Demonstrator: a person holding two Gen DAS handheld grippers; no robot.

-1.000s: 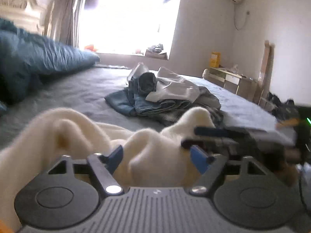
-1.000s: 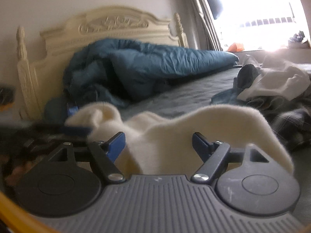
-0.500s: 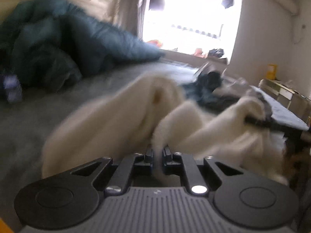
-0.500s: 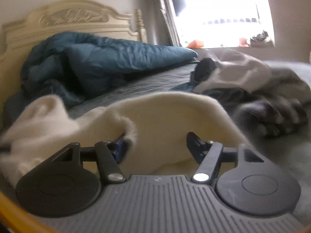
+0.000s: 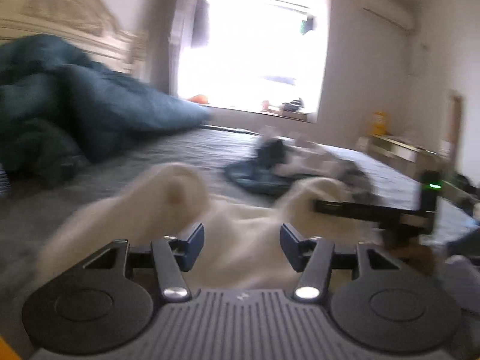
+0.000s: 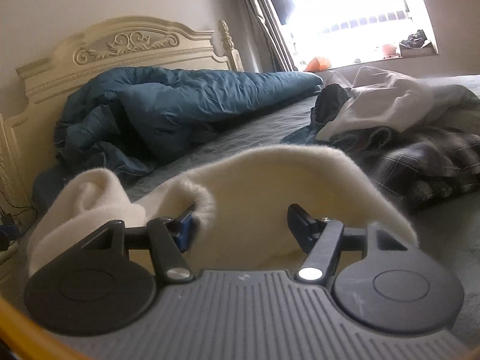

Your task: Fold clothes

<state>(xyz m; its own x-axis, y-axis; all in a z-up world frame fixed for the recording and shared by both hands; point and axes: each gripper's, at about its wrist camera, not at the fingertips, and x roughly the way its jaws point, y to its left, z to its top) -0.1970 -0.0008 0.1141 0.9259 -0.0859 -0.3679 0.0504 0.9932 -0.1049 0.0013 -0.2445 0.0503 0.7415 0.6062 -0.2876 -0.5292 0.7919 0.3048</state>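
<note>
A cream fleece garment (image 5: 156, 198) lies bunched on the grey bed sheet (image 5: 195, 150) right in front of both grippers. My left gripper (image 5: 241, 240) is opening, its blue pads well apart; fleece lies between them but neither pad presses on it. In the right wrist view the same fleece (image 6: 270, 180) arches over my right gripper (image 6: 241, 226). Its jaws stand apart, and a fold of fleece drapes over the left fingertip (image 6: 187, 228). The left wrist view shows the right gripper's dark fingers (image 5: 360, 210) at a raised peak of the fleece. This view is motion-blurred.
A crumpled blue duvet (image 6: 180, 105) lies against the cream headboard (image 6: 120, 48). An unfolded pile of clothes (image 6: 405, 126), white, denim and plaid, sits to the right on the bed. A low cabinet (image 5: 396, 147) stands beyond the bed's far side, under the bright window (image 5: 255, 54).
The left gripper closed on a fold of fleece, then spread its jaws again and let it go, swinging across the bed. The right gripper narrowed slightly, and fleece now hangs over its left finger.
</note>
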